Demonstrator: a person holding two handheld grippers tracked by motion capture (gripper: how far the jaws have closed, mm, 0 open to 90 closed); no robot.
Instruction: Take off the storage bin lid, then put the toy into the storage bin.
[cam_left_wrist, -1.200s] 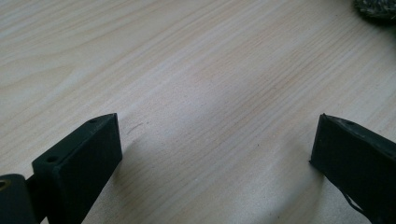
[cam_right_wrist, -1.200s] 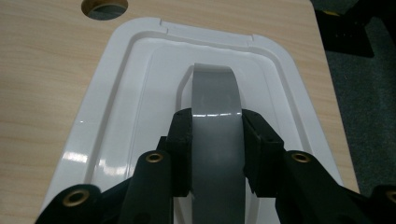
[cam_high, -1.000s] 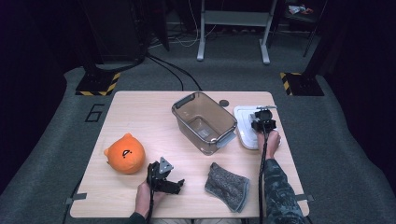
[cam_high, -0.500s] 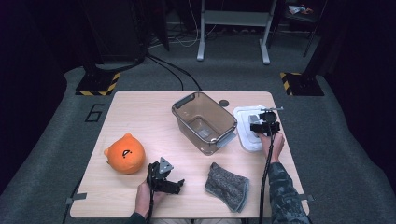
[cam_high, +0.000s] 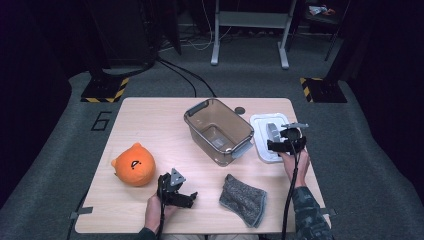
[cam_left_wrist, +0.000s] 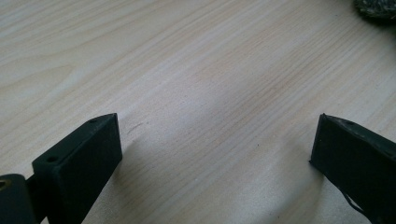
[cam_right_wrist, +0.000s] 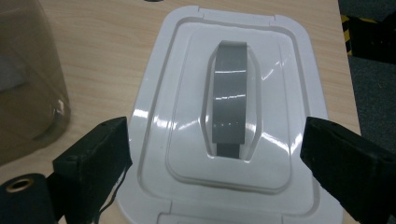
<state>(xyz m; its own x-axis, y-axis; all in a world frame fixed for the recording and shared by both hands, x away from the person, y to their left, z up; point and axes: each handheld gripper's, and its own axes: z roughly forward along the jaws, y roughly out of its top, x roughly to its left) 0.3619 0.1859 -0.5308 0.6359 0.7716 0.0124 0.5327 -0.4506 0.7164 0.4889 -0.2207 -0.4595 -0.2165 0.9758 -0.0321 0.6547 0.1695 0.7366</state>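
Note:
A clear plastic bin (cam_high: 219, 130) stands empty mid-table, its wall (cam_right_wrist: 25, 88) at the left of the right gripper view. Beside it on the right lies its white lid (cam_high: 265, 134) (cam_right_wrist: 229, 112) with a grey handle (cam_right_wrist: 229, 100). My right gripper (cam_high: 280, 146) (cam_right_wrist: 215, 154) hovers open over the lid's near end, jaws either side of the handle. My left gripper (cam_high: 177, 192) (cam_left_wrist: 215, 144) rests open near the table's front edge over bare wood. An orange plush toy (cam_high: 134, 164) sits left of it, and a grey cloth (cam_high: 244, 199) lies to its right.
The wooden table (cam_high: 150, 125) has free room along its back and left. A small dark disc (cam_high: 240, 110) lies behind the bin. Dark floor, a metal stand's legs (cam_high: 250, 35) and yellow-black striped bases (cam_high: 106, 90) surround the table.
My right gripper has drawn back a little toward the lid's near end. The left gripper and the objects have stayed still.

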